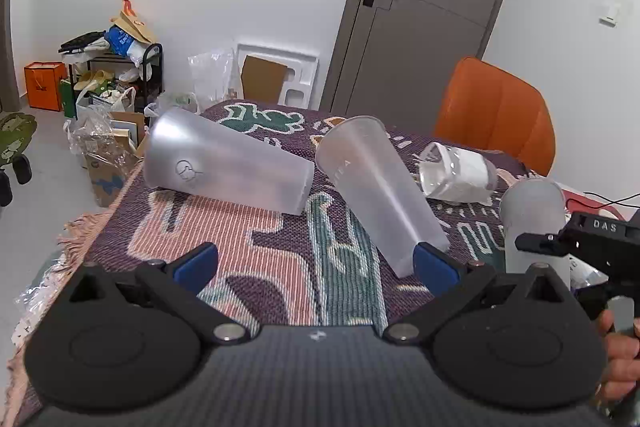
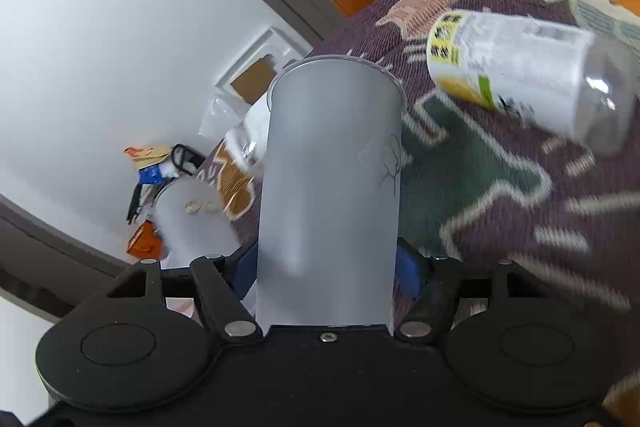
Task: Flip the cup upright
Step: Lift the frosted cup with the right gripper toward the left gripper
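Here the right gripper is clamped on a frosted cup, its blue pads pressing both sides near the base while the rim points away from the camera, above the patterned cloth. In the left wrist view that held cup stands at the far right, and the left gripper hangs wide apart, gripping nothing. Two more frosted cups lie on their sides, one at far left and one in the middle whose base reaches the right pad, with a labelled bottle lying beyond.
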`<move>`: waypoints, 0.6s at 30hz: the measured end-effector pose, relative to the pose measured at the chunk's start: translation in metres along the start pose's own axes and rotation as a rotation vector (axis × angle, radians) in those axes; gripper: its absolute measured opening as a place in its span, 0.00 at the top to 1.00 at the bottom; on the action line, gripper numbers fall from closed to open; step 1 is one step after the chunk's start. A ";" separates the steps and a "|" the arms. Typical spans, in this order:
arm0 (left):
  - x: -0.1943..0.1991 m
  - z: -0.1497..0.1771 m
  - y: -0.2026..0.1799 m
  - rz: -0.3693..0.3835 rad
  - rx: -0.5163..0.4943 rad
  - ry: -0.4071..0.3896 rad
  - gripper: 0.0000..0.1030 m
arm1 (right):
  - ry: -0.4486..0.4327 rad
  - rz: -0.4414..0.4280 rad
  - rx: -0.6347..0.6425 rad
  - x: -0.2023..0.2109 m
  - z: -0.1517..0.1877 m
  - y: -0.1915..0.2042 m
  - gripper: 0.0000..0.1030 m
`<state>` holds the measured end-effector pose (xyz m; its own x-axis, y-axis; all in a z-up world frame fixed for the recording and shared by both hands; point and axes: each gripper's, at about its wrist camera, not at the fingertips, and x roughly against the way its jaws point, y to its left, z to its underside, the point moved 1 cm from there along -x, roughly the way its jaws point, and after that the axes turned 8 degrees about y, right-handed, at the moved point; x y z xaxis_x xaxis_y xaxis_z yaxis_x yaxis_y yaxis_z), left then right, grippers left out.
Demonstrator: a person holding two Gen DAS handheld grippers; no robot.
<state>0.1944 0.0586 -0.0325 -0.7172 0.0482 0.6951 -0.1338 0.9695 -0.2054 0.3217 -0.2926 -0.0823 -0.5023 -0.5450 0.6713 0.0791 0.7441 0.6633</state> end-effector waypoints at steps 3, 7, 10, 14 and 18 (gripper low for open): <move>0.014 0.007 0.001 0.004 0.006 -0.004 0.00 | 0.005 -0.015 0.000 0.013 0.017 0.001 0.36; 0.030 0.018 0.002 0.006 0.000 -0.004 0.00 | 0.017 -0.033 0.013 0.027 0.037 0.003 0.36; 0.041 0.027 0.004 0.009 -0.002 -0.003 0.00 | 0.024 -0.042 0.027 0.034 0.052 0.006 0.36; 0.053 0.040 0.006 0.009 -0.009 0.007 0.00 | 0.039 -0.047 0.036 0.039 0.070 0.006 0.36; 0.062 0.052 0.008 0.009 -0.013 0.013 0.00 | 0.050 -0.042 0.041 0.041 0.087 0.003 0.36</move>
<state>0.1132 0.0567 -0.0270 -0.7091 0.0600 0.7026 -0.1184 0.9721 -0.2025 0.2265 -0.2792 -0.0813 -0.4607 -0.5942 0.6593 0.0231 0.7346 0.6781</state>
